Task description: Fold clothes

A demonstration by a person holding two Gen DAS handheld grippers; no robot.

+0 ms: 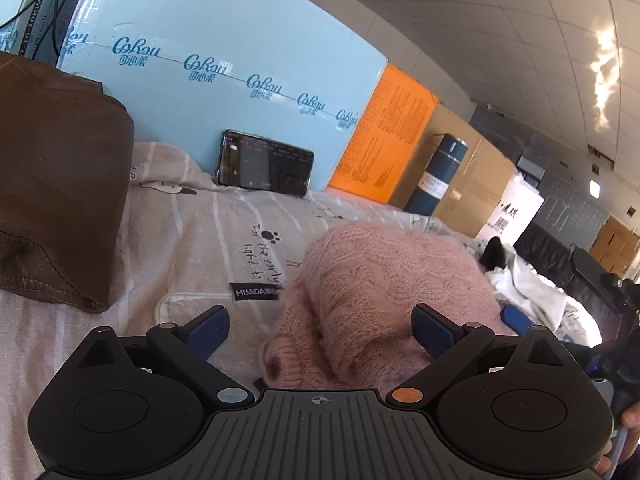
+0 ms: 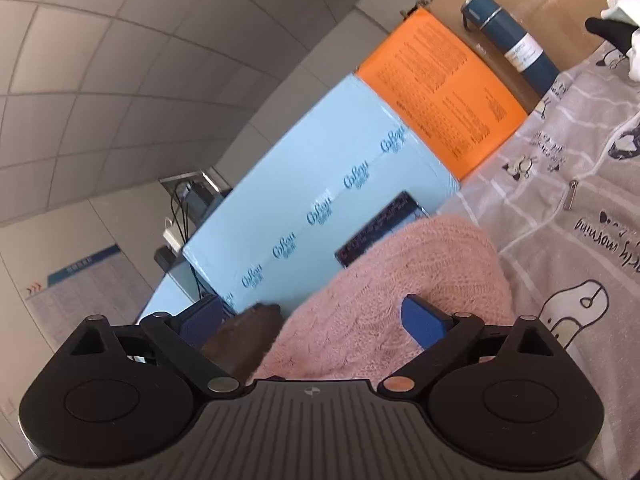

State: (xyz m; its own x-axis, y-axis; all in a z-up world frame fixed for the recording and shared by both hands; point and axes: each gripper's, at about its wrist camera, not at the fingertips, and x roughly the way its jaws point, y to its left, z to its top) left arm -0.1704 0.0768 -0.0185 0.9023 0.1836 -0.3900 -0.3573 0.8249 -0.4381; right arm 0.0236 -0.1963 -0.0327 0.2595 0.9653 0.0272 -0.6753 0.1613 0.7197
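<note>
Jaws of the left gripper (image 1: 320, 332) stand wide apart, and the pink knit sweater (image 1: 384, 292) lies bunched between them, pressing close against the right-hand blue finger pad (image 1: 434, 334) while the left-hand pad hangs over bare bedding with a gap to the wool. Whether either pad actually touches the knit cannot be told. Ahead of the jaws the sweater rises into a rounded heap on the patterned bed sheet (image 1: 224, 232), which carries cartoon prints and a small black label just left of the wool. Left of the jaws and well apart from them sits a folded brown garment (image 1: 60, 184). Beyond the heap a phone (image 1: 264, 170) leans against a light blue box (image 1: 240, 60), with an orange box (image 1: 384, 136) and a dark blue flask (image 1: 438, 176) further right. The right gripper (image 2: 316, 326) is likewise spread wide; the same sweater fills the space between its pads and reaches past the right-hand one, and the brown garment shows just inside the left-hand pad. At the far right edge of the left wrist view, part of the other handheld rig appears.
</note>
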